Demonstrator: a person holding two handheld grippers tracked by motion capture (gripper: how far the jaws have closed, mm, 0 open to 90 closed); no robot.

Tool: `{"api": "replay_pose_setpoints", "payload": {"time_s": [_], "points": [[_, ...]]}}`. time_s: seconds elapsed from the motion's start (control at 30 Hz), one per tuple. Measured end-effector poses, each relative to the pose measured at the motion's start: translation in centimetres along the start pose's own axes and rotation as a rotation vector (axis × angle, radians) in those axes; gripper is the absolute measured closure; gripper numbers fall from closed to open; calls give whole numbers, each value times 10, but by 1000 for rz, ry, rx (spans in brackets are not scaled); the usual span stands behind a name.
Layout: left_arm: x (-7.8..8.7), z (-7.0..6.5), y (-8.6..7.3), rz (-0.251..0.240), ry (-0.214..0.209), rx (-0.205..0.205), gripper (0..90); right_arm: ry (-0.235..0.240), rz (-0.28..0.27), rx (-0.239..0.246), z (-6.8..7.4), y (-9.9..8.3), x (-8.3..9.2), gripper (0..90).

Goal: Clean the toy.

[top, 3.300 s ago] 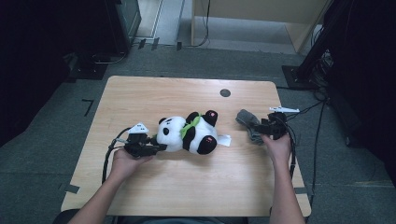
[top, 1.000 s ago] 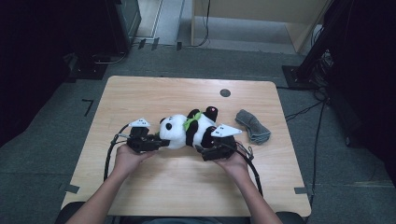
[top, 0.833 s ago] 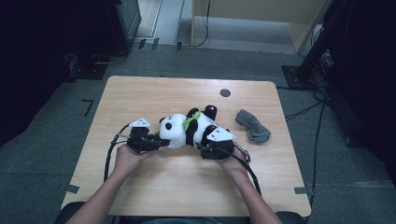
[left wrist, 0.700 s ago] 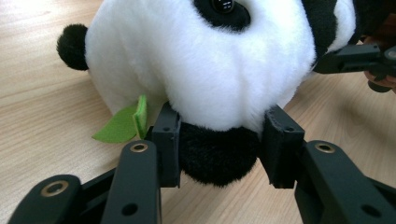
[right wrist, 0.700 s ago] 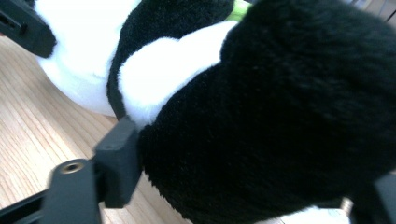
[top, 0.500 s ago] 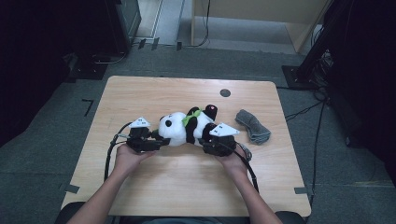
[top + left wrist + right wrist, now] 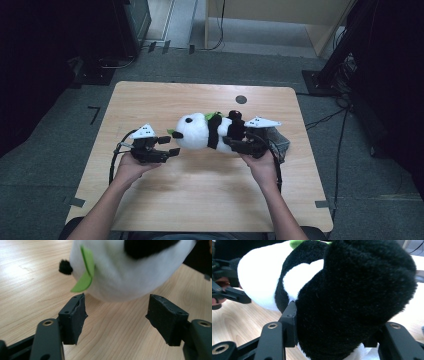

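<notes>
While the black-and-white plush panda (image 7: pixel 210 132) lies lengthwise across the table, head toward the left gripper (image 7: pixel 167 145); those jaws have just been opening and stand apart, empty; the right gripper (image 7: pixel 234 142) clamps its black leg.

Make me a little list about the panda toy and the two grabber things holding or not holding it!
toy: plush panda, black and white with a green leaf at its head
right gripper: fingers squeezing the panda's black leg, lifting that end
left gripper: fingers have just been opening, head in front of them, not pressed
table: light wood
behind right hand: grey cloth
</notes>
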State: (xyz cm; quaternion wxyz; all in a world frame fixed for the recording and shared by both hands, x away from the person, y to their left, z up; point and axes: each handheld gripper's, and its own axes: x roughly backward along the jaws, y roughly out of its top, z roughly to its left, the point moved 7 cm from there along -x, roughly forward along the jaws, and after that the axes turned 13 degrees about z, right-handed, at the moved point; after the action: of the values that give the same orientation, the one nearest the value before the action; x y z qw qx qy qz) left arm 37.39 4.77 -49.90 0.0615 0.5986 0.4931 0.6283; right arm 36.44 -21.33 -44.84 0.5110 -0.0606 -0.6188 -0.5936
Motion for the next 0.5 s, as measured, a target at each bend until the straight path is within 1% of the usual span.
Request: {"api": "replay_pose_setpoints", "payload": {"time_s": [0.03, 0.1, 0.13, 0.2, 0.23, 0.27, 0.3, 0.33, 0.4, 0.43, 0.5], "points": [[-1, -2, 1, -1, 8, -28, 278, 6, 10, 1, 1, 0, 4, 453], [-2, -5, 3, -4, -26, -37, 271, 15, 16, -1, 3, 0, 5, 452], [-2, -5, 3, -4, -26, -37, 260, 15, 16, -1, 3, 0, 5, 452], [-3, -7, 5, -12, -34, -58, 258, 28, 26, 4, 5, -1, 5, 452], [-5, -9, 5, -19, -35, -90, 210, 49, 46, 2, 7, -1, 4, 452], [-5, -9, 5, -19, -35, -90, 197, 49, 46, 2, 7, -1, 4, 452], [-6, -10, 6, -33, -35, -108, 178, 71, 59, 7, 10, -2, 4, 452], [-6, -10, 6, -33, -35, -108, 173, 82, 62, 11, 12, -1, 5, 453], [-6, -10, 6, -47, -27, -122, 173, 92, 68, 13, 15, -1, 6, 453], [-3, -9, 7, -79, -25, -147, 171, 108, 72, 8, 16, -1, 6, 454], [1, -8, 10, -123, -22, -161, 169, 149, 79, -8, 19, -2, 6, 455]]}}
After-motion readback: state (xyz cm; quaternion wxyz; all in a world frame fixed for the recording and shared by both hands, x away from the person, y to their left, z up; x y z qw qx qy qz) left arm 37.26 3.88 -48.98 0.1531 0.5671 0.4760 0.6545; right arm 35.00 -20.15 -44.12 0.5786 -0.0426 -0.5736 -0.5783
